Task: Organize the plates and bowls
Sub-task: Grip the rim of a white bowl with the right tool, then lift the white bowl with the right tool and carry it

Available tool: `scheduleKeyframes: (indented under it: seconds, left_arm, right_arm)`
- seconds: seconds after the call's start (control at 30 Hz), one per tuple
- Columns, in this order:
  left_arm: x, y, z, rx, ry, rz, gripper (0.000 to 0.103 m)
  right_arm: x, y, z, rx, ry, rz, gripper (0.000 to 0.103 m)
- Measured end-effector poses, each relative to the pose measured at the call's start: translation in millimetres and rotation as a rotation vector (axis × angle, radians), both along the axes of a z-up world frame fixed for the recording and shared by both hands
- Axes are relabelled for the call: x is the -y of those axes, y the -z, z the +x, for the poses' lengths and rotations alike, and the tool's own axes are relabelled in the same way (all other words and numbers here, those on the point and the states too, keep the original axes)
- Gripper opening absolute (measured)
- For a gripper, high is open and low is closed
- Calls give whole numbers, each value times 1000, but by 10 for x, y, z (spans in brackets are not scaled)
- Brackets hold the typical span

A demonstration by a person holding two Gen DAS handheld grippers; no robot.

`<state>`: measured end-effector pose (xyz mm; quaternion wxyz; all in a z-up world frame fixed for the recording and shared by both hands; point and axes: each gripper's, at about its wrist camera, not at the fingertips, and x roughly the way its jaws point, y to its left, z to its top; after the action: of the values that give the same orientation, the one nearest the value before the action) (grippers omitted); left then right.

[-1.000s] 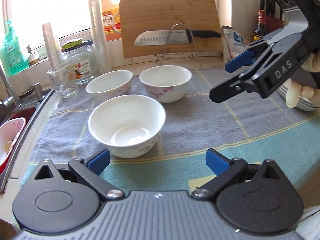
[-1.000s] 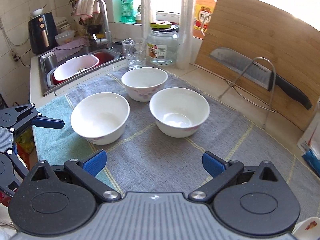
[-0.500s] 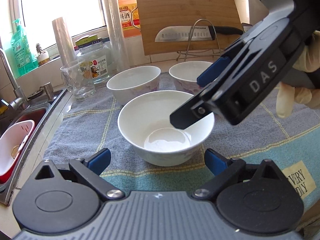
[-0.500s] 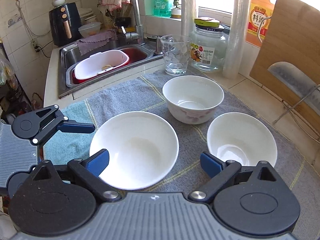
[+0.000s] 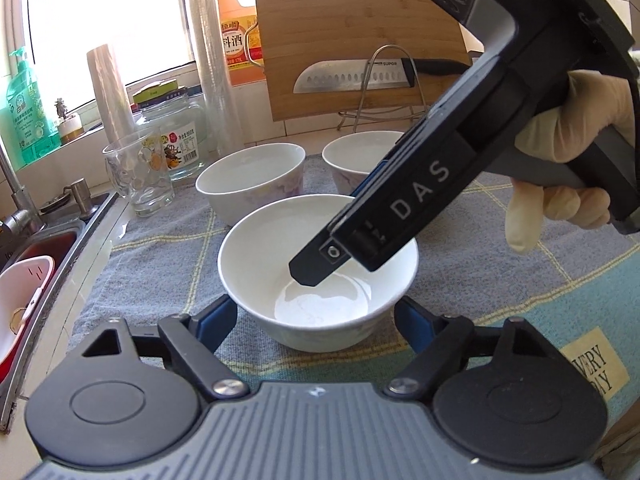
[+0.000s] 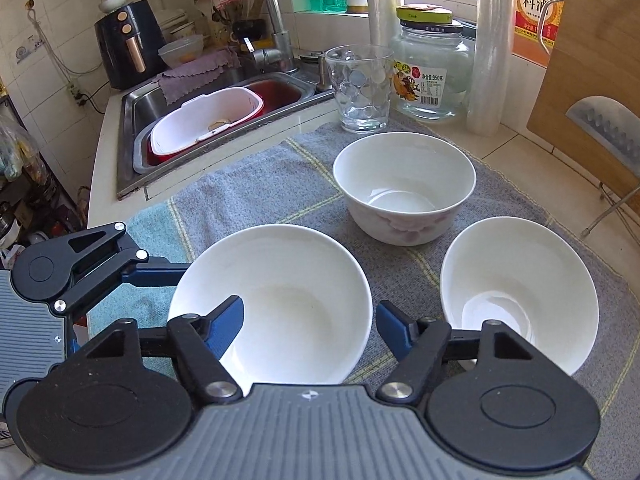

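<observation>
Three white bowls stand on a grey and teal towel (image 5: 560,264). The nearest bowl (image 5: 312,304) (image 6: 280,304) sits between the open fingers of my left gripper (image 5: 316,320), one finger at each side of its wall. My right gripper (image 6: 310,324) is open and straddles the same bowl's rim, one finger (image 5: 316,272) inside the bowl, the other outside. A second bowl (image 5: 252,180) (image 6: 404,188) and a third bowl (image 5: 352,160) (image 6: 516,292) stand behind, both upright and empty.
A glass cup (image 6: 360,88), a glass jar (image 6: 432,72) and plastic rolls stand at the towel's back edge. A sink (image 6: 132,120) with a red and white tub lies to the left. A cutting board (image 5: 360,40), knife and wire stand are at the back.
Both grippers have closed in on the nearest bowl. The left gripper's fingers now flank it, and the right gripper has dropped so one finger is inside the bowl.
</observation>
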<state>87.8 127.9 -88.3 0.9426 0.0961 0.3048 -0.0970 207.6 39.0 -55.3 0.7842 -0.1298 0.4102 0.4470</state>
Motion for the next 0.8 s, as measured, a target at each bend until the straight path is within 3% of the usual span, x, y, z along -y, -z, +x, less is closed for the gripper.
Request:
scheduleKeyframes:
  seconds: [0.4, 0.8]
  left_arm:
    - [24, -48, -15, -11, 15, 2, 84]
    - [211, -164, -150, -17, 71, -11, 84]
  right_arm:
    - [50, -30, -7, -27, 8, 4, 72]
    - [398, -203, -191, -39, 44, 41, 73]
